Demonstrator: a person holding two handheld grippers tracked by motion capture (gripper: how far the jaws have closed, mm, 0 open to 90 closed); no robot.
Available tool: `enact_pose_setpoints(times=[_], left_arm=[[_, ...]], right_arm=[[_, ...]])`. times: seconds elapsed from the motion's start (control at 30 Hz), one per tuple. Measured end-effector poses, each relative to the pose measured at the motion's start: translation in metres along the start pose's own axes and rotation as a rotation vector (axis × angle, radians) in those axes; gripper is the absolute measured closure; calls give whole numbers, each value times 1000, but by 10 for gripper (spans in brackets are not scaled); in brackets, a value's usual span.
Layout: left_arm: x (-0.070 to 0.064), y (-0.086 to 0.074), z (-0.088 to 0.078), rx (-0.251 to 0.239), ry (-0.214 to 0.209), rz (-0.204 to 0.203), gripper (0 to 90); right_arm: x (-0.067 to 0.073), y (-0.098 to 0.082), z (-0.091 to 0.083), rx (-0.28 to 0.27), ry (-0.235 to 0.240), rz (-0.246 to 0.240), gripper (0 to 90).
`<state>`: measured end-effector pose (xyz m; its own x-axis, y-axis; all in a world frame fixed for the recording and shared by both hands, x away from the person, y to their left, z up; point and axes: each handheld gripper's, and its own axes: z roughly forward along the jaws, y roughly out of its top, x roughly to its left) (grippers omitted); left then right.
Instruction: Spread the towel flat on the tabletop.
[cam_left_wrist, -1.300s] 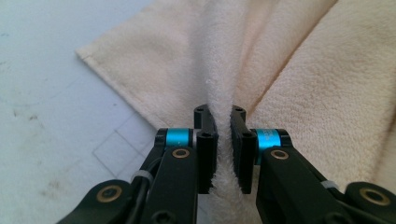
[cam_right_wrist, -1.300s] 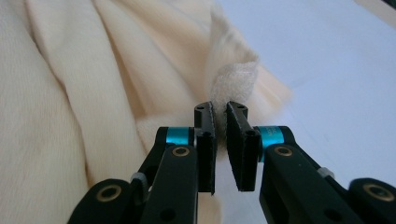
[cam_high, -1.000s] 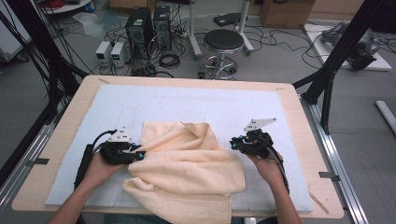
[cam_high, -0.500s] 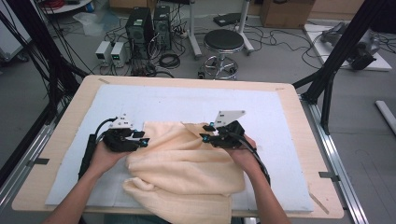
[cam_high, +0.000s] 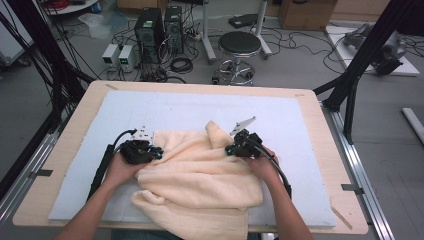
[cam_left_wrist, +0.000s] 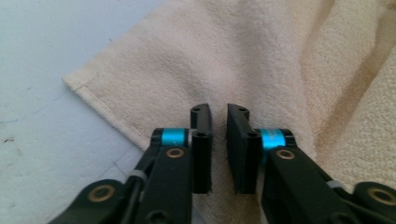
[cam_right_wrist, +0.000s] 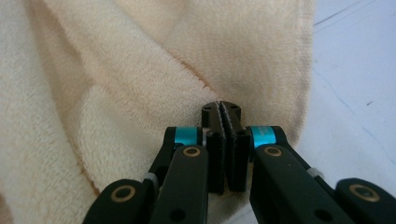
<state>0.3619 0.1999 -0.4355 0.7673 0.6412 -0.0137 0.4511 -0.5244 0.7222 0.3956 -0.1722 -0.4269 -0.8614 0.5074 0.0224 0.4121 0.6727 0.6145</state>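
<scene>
Clearly the cream towel (cam_high: 200, 175) lay rumpled on the pale blue mat (cam_high: 300, 130) that covered the tabletop (cam_high: 320, 145), its near edge spilling over the tabletop's front. The left gripper (cam_high: 154, 151) sat at the towel's left edge and the right gripper (cam_high: 231, 148) at its far right fold, beside a raised peak of cloth. Both pairs of jaws had just been closing. In the left gripper view the jaws stood nearly together with a narrow gap, over the towel near its hemmed corner (cam_left_wrist: 74, 83); whether any cloth was pinched could not be told. In the right gripper view the jaws met tightly on a stitched hem ridge (cam_right_wrist: 187, 70) of the towel.

The risk, as I judge it, was a shallow bite: thick, springy terry could slide out of the left jaws once pulled, or a double layer could be caught, so the towel would bunch instead of spreading. The cloth looked soft, looped and heavy, with deep folds and a flat woven border; the mat looked smooth and faintly scuffed.
</scene>
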Motion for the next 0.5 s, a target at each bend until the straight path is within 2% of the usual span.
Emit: enact_pose_setpoints(times=[0.1,0.17,0.27,0.3,0.37,0.4,0.5], left_arm=[[-2,-1,-1,1,11,-1,829],[-4,0,-1,5,12,-7,831],[-5,0,-2,16,13,4,816],[-6,0,-4,28,0,8,809],[-6,-1,-6,33,-23,0,773],[-6,-1,-7,40,-31,2,752],[-5,0,-9,36,-34,2,706]], right_arm=[[1,-2,-3,15,-2,-13,892],[2,-6,-8,33,-8,-3,893],[2,-17,-18,34,-41,-15,897],[2,-22,-21,42,-54,-13,897],[0,-34,-27,11,-25,38,896],[0,-37,-30,13,-22,47,896],[3,-41,-38,34,-36,26,889]])
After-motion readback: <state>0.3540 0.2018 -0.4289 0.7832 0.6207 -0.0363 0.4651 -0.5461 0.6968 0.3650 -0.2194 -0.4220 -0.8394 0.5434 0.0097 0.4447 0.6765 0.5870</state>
